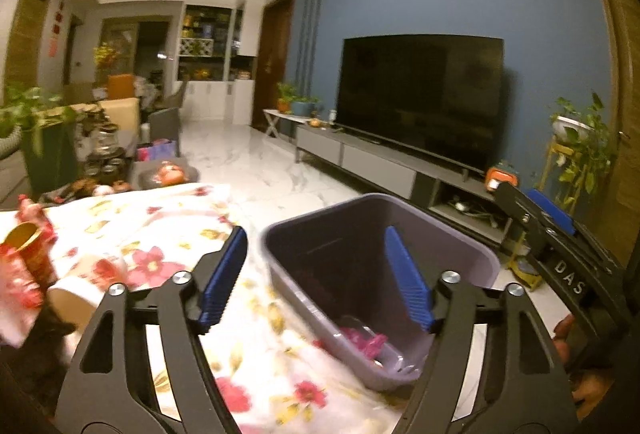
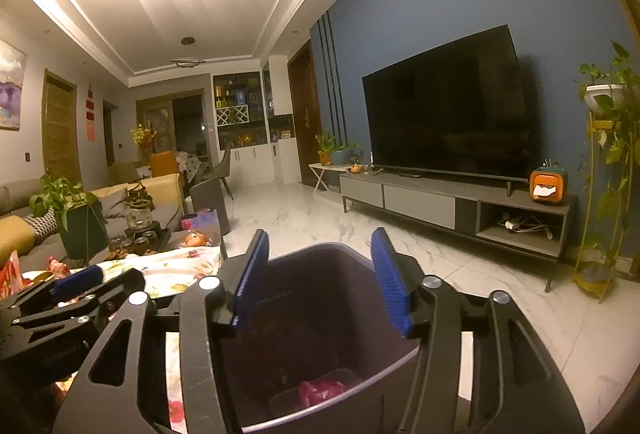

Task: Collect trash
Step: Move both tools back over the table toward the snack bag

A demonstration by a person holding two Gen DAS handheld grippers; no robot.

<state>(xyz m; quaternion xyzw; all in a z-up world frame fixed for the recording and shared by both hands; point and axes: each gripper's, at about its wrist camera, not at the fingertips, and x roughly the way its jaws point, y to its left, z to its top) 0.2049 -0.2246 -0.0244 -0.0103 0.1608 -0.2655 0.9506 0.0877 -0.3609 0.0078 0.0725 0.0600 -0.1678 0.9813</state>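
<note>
A grey-purple plastic bin (image 1: 452, 230) stands at the right edge of the floral-cloth table (image 1: 160, 234); it also shows in the right wrist view (image 2: 332, 258). Pink wrapper trash (image 1: 366, 344) and a clear plastic piece lie on the bin's bottom, and the pink wrapper also shows in the right wrist view (image 2: 320, 392). My left gripper (image 1: 320, 280) is open and empty, straddling the bin's near-left wall. My right gripper (image 2: 320, 274) is open and empty over the bin's mouth. A paper cup (image 1: 80, 294) lies on its side and red-gold wrappers (image 1: 24, 254) sit at the table's left.
A TV (image 2: 448, 109) on a low grey console (image 2: 460, 201) lines the blue wall at right. White marble floor (image 2: 300, 218) lies beyond the table. A tea set and potted plant (image 2: 76, 209) stand on the far table part. A plant stand (image 2: 604, 193) is at far right.
</note>
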